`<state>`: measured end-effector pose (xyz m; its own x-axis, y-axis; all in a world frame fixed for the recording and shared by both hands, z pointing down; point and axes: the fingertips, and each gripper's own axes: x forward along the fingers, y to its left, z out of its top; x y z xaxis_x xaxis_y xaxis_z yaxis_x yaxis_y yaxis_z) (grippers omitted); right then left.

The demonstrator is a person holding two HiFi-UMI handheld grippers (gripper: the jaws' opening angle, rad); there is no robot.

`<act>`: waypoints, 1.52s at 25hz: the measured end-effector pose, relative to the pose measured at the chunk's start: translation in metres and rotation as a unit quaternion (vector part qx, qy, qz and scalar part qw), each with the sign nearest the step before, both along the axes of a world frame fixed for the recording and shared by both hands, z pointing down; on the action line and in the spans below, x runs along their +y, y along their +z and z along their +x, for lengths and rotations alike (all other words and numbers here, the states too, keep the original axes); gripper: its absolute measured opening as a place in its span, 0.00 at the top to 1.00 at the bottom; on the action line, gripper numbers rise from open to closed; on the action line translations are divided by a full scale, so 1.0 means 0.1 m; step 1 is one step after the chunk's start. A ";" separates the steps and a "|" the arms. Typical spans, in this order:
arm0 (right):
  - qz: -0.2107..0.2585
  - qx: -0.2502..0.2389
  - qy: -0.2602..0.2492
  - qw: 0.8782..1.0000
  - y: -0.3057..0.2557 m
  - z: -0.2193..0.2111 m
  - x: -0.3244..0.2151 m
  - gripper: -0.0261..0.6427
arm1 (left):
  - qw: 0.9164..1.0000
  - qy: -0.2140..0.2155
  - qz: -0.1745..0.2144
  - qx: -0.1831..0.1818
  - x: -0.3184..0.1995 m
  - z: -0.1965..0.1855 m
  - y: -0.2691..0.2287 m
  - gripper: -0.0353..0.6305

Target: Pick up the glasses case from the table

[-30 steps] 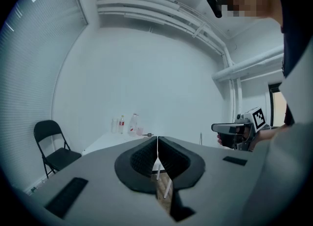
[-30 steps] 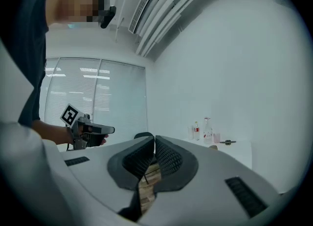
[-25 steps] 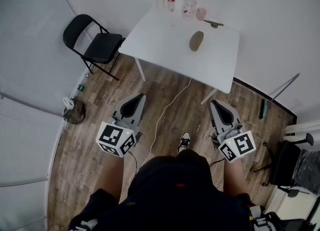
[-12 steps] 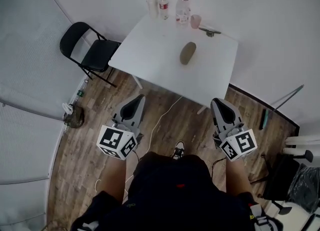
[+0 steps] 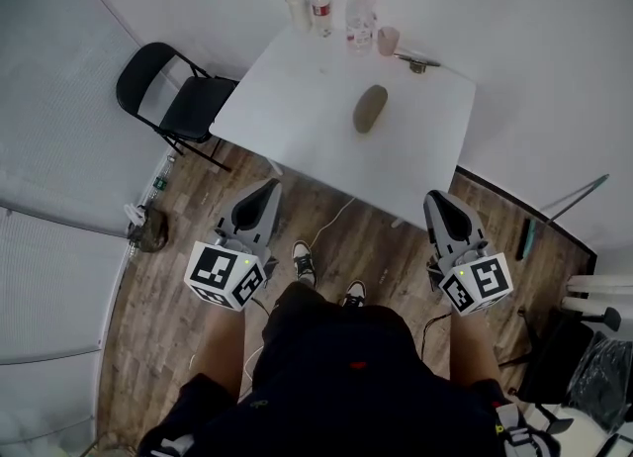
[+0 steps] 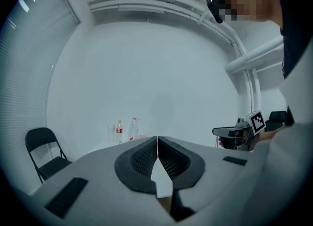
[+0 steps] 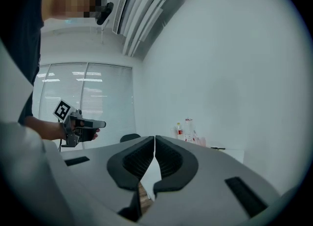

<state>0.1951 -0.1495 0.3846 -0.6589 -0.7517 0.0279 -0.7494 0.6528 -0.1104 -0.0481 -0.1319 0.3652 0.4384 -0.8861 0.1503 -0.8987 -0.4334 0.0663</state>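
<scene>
The glasses case (image 5: 370,109), a brownish-grey oval, lies alone near the middle of the white counter (image 5: 287,99), its long side running from near to far. Along the counter's far edge stand a clear glass (image 5: 297,8), a bottle with a red label (image 5: 319,10), a larger clear bottle (image 5: 358,20) and a pink cup (image 5: 388,41). Just right of the cup lies a small dark thing (image 5: 416,61), too small to make out.

Both tools hang over the wooden floor (image 5: 198,208) on the near side of the counter, well apart from the case, and both point toward the counter. The left tool (image 5: 267,188) is near the counter's near left corner. Its jaws are pressed together with nothing between them, as its own view shows (image 6: 157,139). The right tool (image 5: 438,196) is level with the counter's right end. Its jaws also meet tip to tip and are empty (image 7: 154,138).

A black folding chair (image 5: 176,97) stands left of the counter. A white cable (image 5: 326,226) runs across the floor toward the person's shoes (image 5: 305,263).
</scene>
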 end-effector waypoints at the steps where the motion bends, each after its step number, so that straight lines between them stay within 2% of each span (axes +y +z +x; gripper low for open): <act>1: 0.002 0.000 0.005 1.000 -0.01 0.00 -0.05 0.93 | 1.000 0.002 0.000 0.002 -0.06 -0.02 0.01 0.91; 10: 0.015 0.012 0.054 0.998 -0.10 -0.05 -0.73 0.93 | 0.999 0.042 0.009 0.004 -0.81 -0.17 -0.04 0.91; 15: 0.009 0.020 0.079 0.997 -0.08 -0.40 -1.14 0.93 | 0.998 0.066 0.007 -0.017 -1.33 -0.50 0.03 0.91; 22: -0.009 0.033 0.114 0.993 0.00 -0.95 -1.66 0.93 | 0.995 0.104 0.002 -0.006 -1.99 -0.97 0.11 0.91; 28: -0.031 0.054 0.111 0.992 0.19 -1.33 -1.99 0.93 | 0.993 0.119 -0.023 0.006 -2.32 -1.22 0.35 0.91; 35: -0.068 0.087 0.123 0.986 0.65 -1.36 -2.46 0.92 | 0.993 0.109 -0.041 0.012 -2.40 -1.21 0.53 0.91; 36: -0.077 0.094 0.123 0.985 0.76 -1.36 -2.53 0.85 | 0.993 0.105 -0.044 0.014 -2.40 -1.21 0.55 0.91; 38: -0.102 0.105 0.125 0.981 0.96 -1.37 -2.67 0.63 | 0.993 0.102 -0.050 0.015 -2.40 -1.19 0.58 0.91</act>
